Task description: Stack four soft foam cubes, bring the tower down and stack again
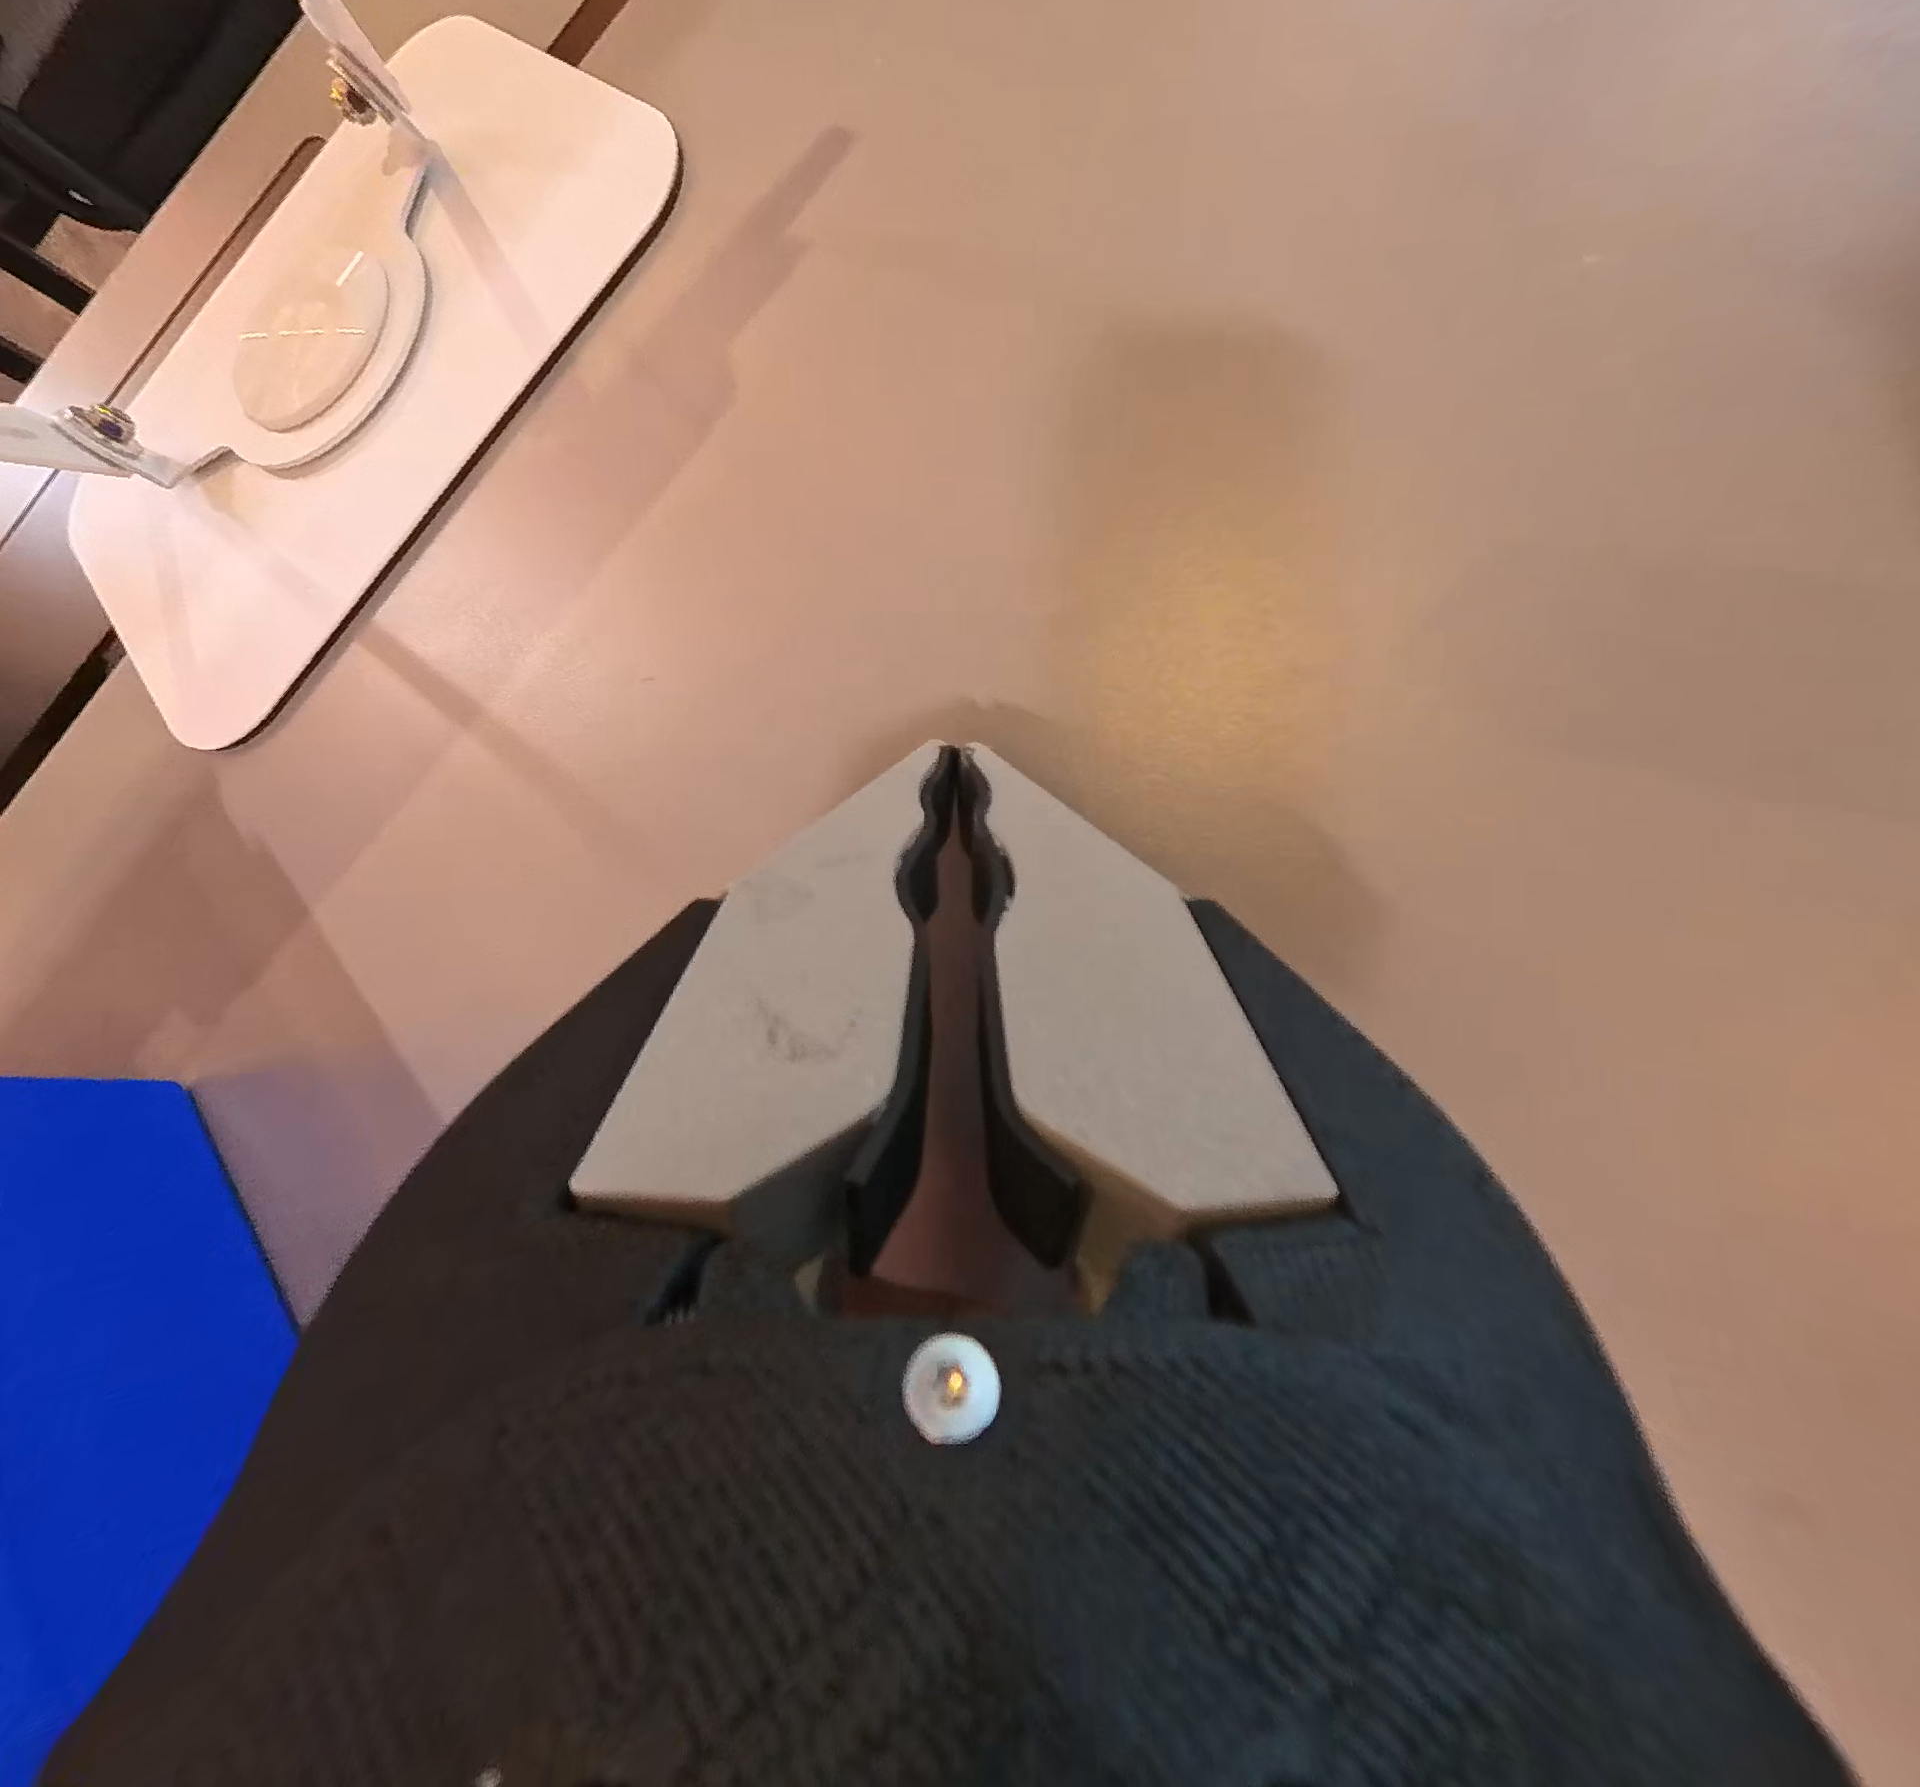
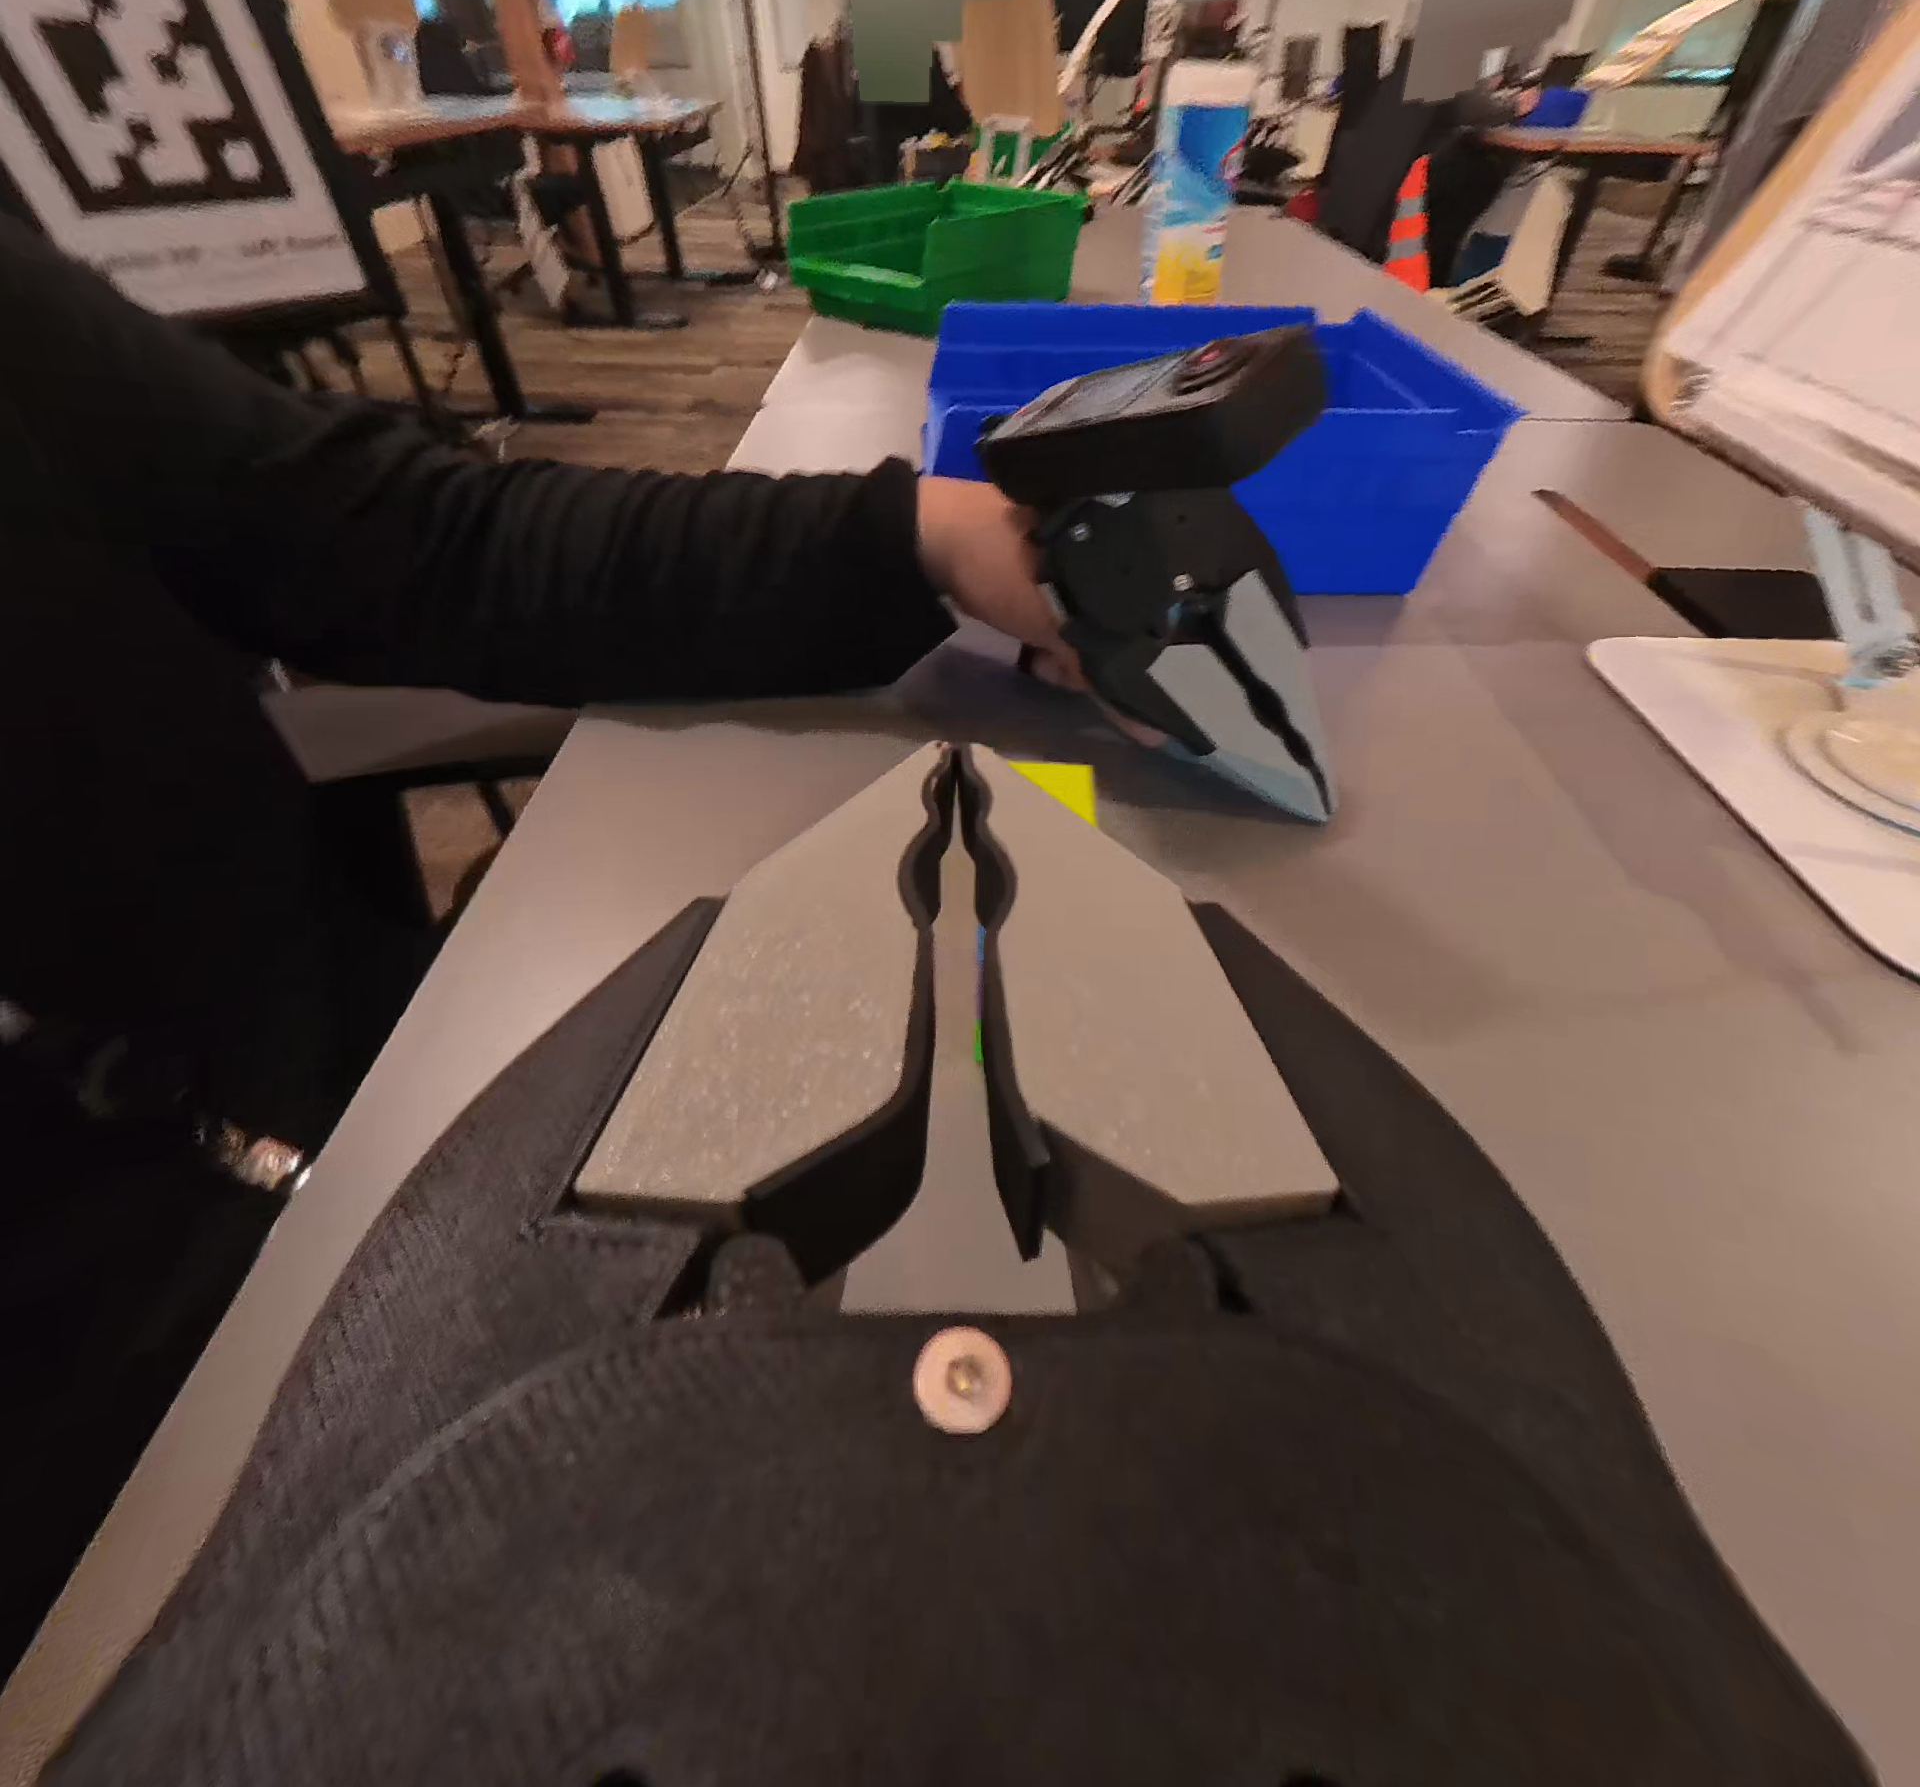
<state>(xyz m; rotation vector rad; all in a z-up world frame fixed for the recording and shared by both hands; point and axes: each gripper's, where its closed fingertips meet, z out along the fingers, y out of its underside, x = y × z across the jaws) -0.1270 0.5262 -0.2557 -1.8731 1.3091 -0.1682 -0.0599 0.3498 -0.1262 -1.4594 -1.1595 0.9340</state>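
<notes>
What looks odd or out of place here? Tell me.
Nothing looks spilled or damaged. The one oddity: only a corner of a yellow cube shows, mostly hidden behind the shut right gripper. The left gripper is also shut and empty over the bare table.

No legible writing anywhere.

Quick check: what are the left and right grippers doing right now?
Left gripper: shut, empty, over bare table.
Right gripper: shut, holding nothing; a yellow cube sits just past its tips.

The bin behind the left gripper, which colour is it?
Blue bin, clearest in the right wrist view.
</notes>
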